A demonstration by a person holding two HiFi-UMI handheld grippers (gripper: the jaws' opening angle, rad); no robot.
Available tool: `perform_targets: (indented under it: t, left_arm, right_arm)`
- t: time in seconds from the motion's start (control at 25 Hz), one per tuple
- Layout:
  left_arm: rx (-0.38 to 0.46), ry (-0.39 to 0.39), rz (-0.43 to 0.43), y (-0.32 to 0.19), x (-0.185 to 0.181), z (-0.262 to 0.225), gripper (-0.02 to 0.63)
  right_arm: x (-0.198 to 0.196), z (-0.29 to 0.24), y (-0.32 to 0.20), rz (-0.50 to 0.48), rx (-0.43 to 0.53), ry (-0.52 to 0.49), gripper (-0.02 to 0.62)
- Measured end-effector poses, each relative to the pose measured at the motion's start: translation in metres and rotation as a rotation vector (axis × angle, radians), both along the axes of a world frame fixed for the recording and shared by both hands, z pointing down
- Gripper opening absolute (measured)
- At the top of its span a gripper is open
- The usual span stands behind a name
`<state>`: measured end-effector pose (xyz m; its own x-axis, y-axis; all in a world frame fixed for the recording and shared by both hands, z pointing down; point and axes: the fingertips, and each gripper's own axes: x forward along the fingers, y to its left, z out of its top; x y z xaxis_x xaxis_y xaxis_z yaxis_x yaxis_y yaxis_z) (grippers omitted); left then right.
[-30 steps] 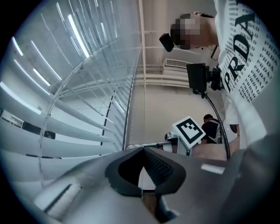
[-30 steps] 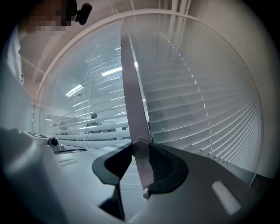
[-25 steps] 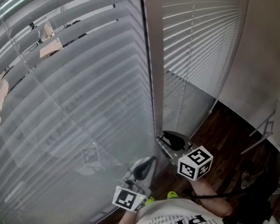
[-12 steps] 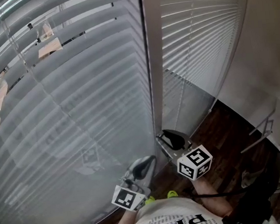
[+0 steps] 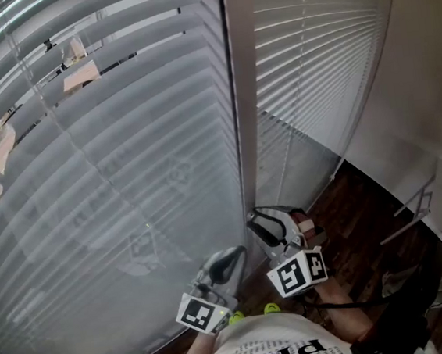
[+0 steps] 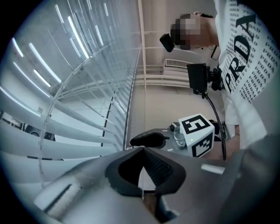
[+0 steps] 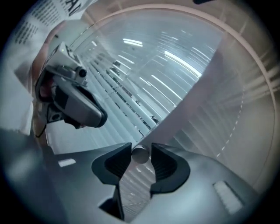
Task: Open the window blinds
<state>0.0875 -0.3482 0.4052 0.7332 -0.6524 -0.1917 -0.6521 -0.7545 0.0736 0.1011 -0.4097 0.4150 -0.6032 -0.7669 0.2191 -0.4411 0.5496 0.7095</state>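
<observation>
Between the pads of my right gripper (image 7: 141,153) sits the round grey end of the tilt wand (image 7: 140,155), seen end-on, with a pad against each side of it. Those jaws have just been easing a little wider, yet the wand is gripped between them. In the head view this gripper (image 5: 271,223) is low down, at the foot of the pale window post (image 5: 245,91).

Just to its left, my left gripper (image 5: 224,265) points at the bottom of the left blind (image 5: 125,159). Its own view shows its jaws closed, tips together, and whether anything thin is caught between them I cannot tell.

Beyond both tools, the left blind fills most of what I see. Its slats lie nearly flat against each other lower down, while near the top narrow slits between them show buildings (image 5: 78,73) outside. The right blind (image 5: 310,53) hangs on the other side of the post as close white bands. Dark wooden floor (image 5: 365,204) lies beneath it, to my right.
</observation>
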Motion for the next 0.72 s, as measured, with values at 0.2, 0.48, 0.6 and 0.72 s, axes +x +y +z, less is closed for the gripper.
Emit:
perform_targets:
  t: [0.2, 0.48, 0.6, 0.72]
  left_arm:
    - [-0.004, 0.004, -0.008, -0.0008, -0.0013, 0.0012, -0.008]
    - [-0.005, 0.0, -0.013, -0.0033, -0.0038, -0.0007, -0.008]
    - [-0.006, 0.0, -0.011, -0.0044, -0.0036, 0.0, -0.008]
    - [-0.008, 0.002, -0.006, -0.0046, -0.0024, 0.0001, -0.008]
  right_arm:
    - [0.0045, 0.013, -0.0059, 0.042, 0.113, 0.209, 0.135]
    - [0.0037, 0.0093, -0.0064, 0.03, 0.15, 0.206, 0.133]
    - [0.0035, 0.0093, -0.006, 0.03, 0.15, 0.194, 0.133]
    - [0.0033, 0.0086, -0.0055, 0.033, 0.137, 0.161, 0.13]
